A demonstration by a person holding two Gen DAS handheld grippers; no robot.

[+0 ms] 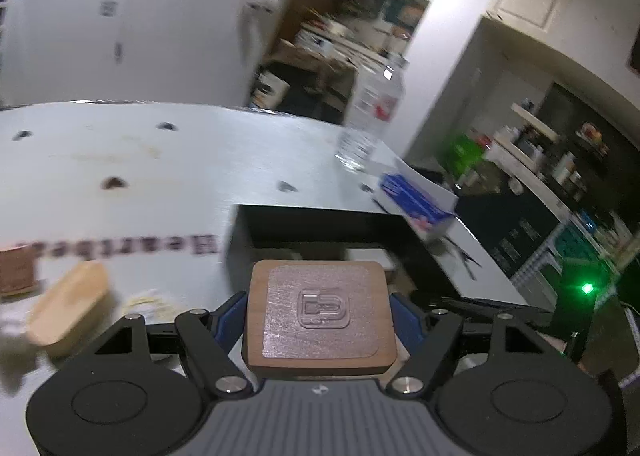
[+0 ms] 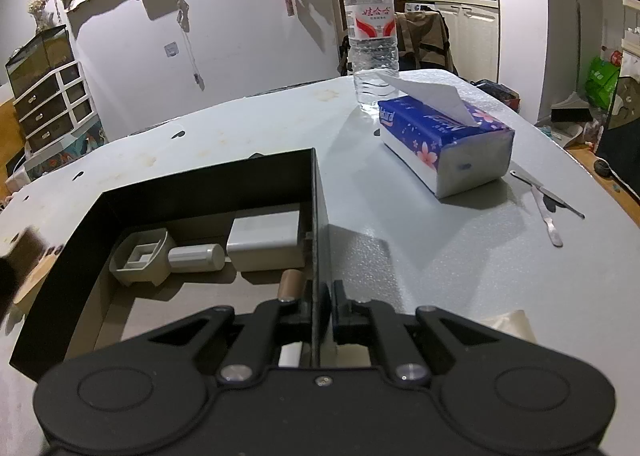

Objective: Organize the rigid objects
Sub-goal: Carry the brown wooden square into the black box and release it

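Note:
My left gripper [image 1: 320, 316] is shut on a square wooden coaster [image 1: 320, 316] with a clear embossed top, held above the near edge of the black box [image 1: 320, 215]. My right gripper [image 2: 320, 312] is shut on the right wall of the black box [image 2: 316, 215], one finger inside and one outside. Inside the box lie a grey square holder [image 2: 140, 260], a white cylinder [image 2: 196, 258], a white rectangular block [image 2: 264, 242] and a brown cylinder [image 2: 291, 283]. A tan wooden block [image 1: 68, 308] and a brown item [image 1: 16, 272] lie on the table, left of the box.
A water bottle [image 2: 372, 27] stands at the table's far side, with a blue tissue pack [image 2: 444, 139] in front of it. Metal tools [image 2: 546, 207] lie on the right of the grey table [image 2: 400, 256]. The table's right edge drops off to the floor.

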